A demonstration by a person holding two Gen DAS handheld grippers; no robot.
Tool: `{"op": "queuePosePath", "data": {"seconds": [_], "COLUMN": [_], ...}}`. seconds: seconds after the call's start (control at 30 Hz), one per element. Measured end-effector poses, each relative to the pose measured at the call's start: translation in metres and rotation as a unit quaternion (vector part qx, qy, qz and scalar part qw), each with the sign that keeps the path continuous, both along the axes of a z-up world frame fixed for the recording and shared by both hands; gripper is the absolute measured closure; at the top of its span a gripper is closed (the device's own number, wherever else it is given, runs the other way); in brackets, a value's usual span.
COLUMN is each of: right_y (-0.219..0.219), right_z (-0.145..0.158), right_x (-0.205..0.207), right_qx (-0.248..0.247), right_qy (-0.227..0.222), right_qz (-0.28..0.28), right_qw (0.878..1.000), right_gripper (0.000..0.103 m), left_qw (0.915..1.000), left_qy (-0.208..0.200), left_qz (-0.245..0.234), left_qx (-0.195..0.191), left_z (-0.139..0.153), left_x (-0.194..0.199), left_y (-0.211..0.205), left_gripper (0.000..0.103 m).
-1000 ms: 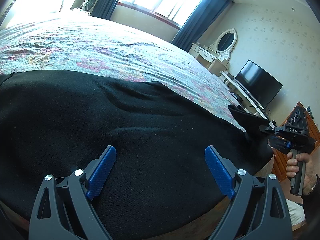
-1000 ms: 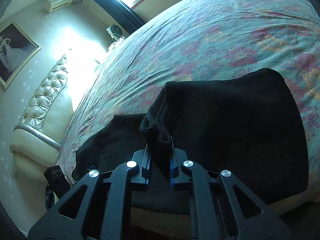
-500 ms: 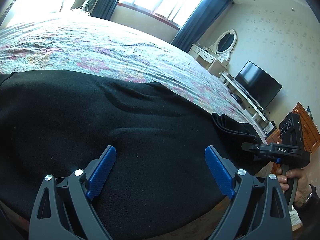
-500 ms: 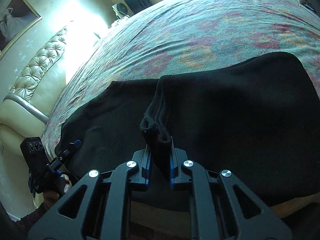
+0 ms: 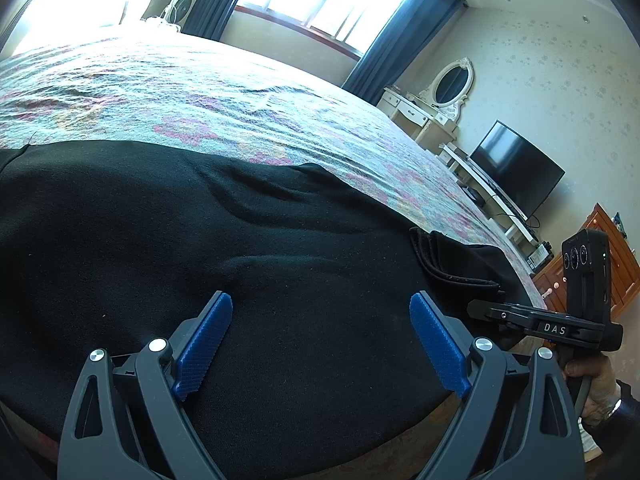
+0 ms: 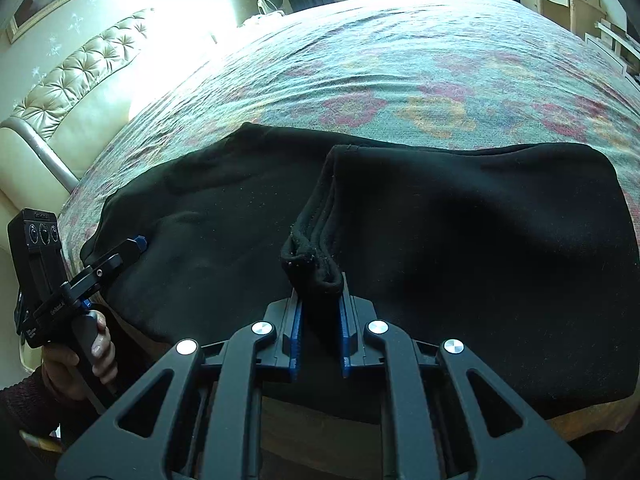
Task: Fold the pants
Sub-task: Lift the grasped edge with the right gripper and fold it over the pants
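I have the black pants [image 6: 440,232] lying across the near edge of the bed [image 6: 400,60], on its flowered bedspread, and by my reading the fold is partly made but not finished. My right gripper [image 6: 319,320] is clamped narrow on a bunched, layered edge of the cloth, which I take for the leg hems or the waistband, though I cannot tell which; that edge stands up between the blue pads and has been brought over onto the rest of the garment, so 1 layer already lies doubled on the right side. My left gripper [image 5: 320,344] hovers wide, both blue pads spread well apart above flat black fabric, gripping nothing. From its camera I see the carried edge [image 5: 452,256] resting on the lower layer just ahead of my right tool. What is done, I judge: 1 lengthwise or end-over fold carried about halfway across. What is left: laying that edge down square on the far part, letting go, smoothing the soft ridges in the middle of the cloth, and likely 1 more fold to make a compact stack.
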State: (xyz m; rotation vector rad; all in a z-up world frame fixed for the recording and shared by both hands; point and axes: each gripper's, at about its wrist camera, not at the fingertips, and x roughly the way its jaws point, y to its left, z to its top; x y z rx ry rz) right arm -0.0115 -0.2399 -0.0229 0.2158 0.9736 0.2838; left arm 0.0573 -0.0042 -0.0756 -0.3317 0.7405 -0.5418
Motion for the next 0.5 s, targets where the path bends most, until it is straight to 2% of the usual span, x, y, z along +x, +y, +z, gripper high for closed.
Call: {"op": "queuePosePath", "data": {"seconds": [0.37, 0.43, 0.5], "right_y": [0.0113, 0.0109, 0.0104], "right_z": [-0.0072, -0.0086, -0.0088], "right_x": [0.0013, 0.0009, 0.0005], "right_qx": [-0.005, 0.003, 0.017], "right_qy": [0.000, 0.000, 0.002], "right_qz": [0.006, 0.002, 0.001], "right_qw": [1.000, 1.000, 1.000], "right_gripper": [0.086, 0.082, 0.074], "left_qw": [1.0000, 1.0000, 1.0000], "left_qy": [0.000, 0.000, 0.000], "left_qz": [0.000, 0.000, 0.000], "left_qx": [0.000, 0.000, 0.000], "left_z": [-0.0002, -0.0002, -0.0003], "left_x": [-0.0001, -0.0001, -0.0003], "left_y": [0.0004, 0.0000, 0.0005], "left_gripper": [0.014, 0.014, 0.014]}}
